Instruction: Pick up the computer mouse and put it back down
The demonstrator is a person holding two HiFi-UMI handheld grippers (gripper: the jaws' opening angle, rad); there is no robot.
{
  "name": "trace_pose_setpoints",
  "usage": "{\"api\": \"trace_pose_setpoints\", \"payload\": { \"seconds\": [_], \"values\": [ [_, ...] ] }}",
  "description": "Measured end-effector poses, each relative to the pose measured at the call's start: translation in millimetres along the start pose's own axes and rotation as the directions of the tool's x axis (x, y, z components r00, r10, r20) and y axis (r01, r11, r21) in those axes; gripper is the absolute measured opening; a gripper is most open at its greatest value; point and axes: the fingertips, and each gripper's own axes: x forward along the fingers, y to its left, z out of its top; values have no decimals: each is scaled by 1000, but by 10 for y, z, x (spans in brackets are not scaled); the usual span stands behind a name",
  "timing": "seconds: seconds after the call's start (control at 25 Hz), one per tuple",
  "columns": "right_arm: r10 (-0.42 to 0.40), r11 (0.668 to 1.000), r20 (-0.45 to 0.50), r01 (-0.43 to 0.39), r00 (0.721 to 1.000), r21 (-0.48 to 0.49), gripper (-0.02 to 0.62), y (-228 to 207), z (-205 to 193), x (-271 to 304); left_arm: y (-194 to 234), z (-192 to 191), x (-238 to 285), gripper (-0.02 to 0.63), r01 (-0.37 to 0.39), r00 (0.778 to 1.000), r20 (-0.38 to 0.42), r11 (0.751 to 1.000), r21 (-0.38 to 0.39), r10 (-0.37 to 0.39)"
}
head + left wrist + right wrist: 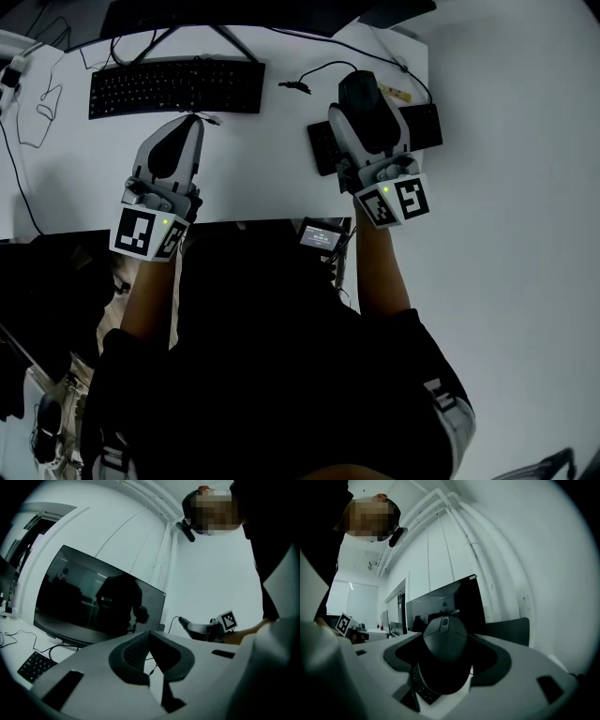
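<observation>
A black computer mouse (357, 87) sits between the jaws of my right gripper (364, 111), which is shut on it. In the right gripper view the mouse (443, 644) fills the gap between the jaws and hangs a little above a black keypad (421, 689). Its cable (412, 73) runs off towards the back of the white desk (267, 169). My left gripper (192, 122) hovers over the desk just in front of the black keyboard (176, 86). Its jaws meet at the tip with nothing between them.
The black keypad (427, 127) lies under the right gripper near the desk's right edge. A loose cable end (295, 86) lies between keyboard and mouse. A dark monitor (98, 602) stands at the back. A small device with a screen (321, 235) sits at the desk's front edge.
</observation>
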Motion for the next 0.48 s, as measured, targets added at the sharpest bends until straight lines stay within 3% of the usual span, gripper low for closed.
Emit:
{"api": "trace_pose_setpoints", "payload": {
  "seconds": [0.24,0.48],
  "values": [
    [-20,999,-47,22,999,35,310,-102,-289,229,240,-158,-1,-6,-22,999,-39,1000,-22,21],
    [-47,993,-191,66,981,97,308,-55,-1093,271,346,-412,50,-6,-3,997,-81,999,-32,1]
  ]
}}
